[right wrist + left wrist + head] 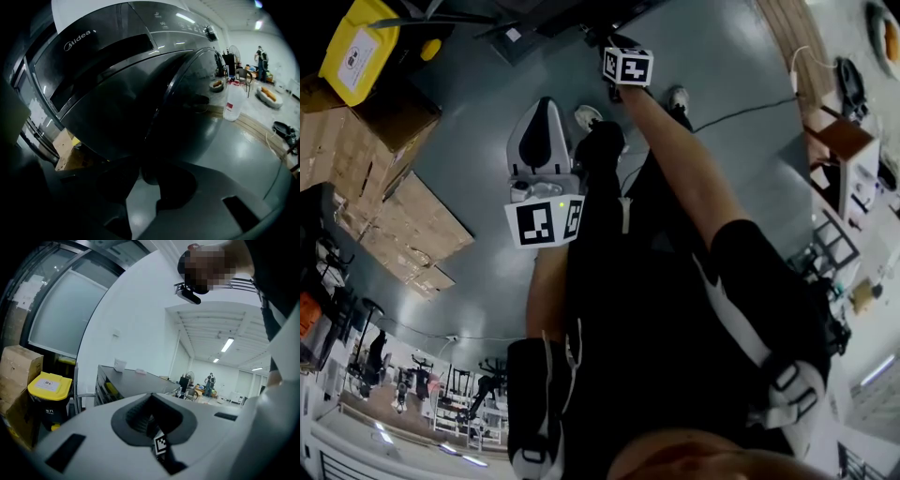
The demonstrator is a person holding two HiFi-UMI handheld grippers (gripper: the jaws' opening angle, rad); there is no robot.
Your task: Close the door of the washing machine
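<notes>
Right gripper (146,180): jaws apart, bare floor showing in the gap, nothing clamped. It points down at the washing machine (103,79), a dark grey front-loader filling the upper left and centre of the right gripper view. The door (197,98) bulges out at centre right, and its bright rim curves down toward the jaws. Can't tell whether it is latched or whether the jaws touch it.

Left gripper (151,414): jaws together, nothing between them. It faces a white wall with a frosted window (65,310) at upper left.

The floor (243,154) is glossy grey-green, with a wooden strip along the right edge. A clear jug (233,104) stands on that strip. Cardboard boxes (18,366) and a yellow-lidded bin (49,385) sit at lower left of the left gripper view, beside a dark counter (126,378). Ceiling strip lights (228,344) are at right. People stand far back in the open hall (259,56).

In the head view both arms reach up-frame over the floor, with boxes at left.
</notes>
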